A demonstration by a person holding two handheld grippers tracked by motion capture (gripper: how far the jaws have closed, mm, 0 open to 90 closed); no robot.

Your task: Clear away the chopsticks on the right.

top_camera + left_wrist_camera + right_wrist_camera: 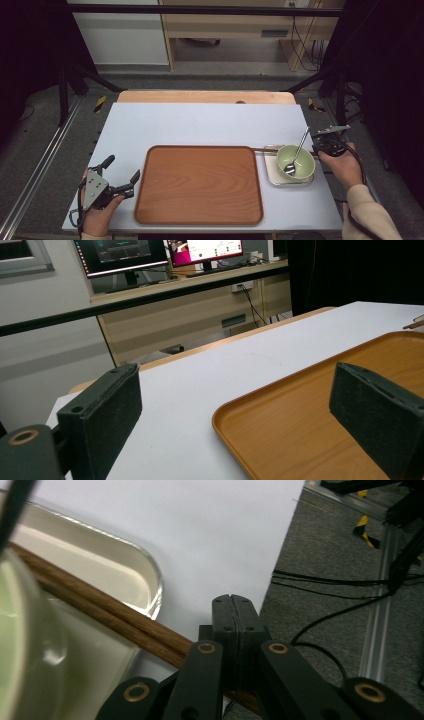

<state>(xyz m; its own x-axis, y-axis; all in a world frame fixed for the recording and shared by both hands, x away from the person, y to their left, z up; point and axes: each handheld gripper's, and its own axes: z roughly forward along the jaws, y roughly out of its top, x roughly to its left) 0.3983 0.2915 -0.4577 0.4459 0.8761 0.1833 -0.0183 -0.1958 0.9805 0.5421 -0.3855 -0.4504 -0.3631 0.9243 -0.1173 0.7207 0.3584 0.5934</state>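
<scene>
A pale green bowl [306, 165] with a metal spoon [301, 142] leaning in it stands on a small cream dish [272, 176] at the right of the table. Brown chopsticks [261, 149] lie across that dish under the bowl. My right gripper [322, 140] is just right of the bowl and points toward the far side. In the right gripper view its pads [233, 600] are pressed together with nothing visible between them, and the chopsticks [100, 611] run beneath its linkage beside the dish [105, 572] and bowl [20, 645]. My left gripper [121, 169] is open at the tray's left edge.
A large wooden tray [200, 185] lies in the middle of the white tabletop [200, 120]. In the left gripper view one jaw hangs over the tray [300, 405] and the other over the tabletop. Black frame posts, floor rails and cables [325, 620] flank the table.
</scene>
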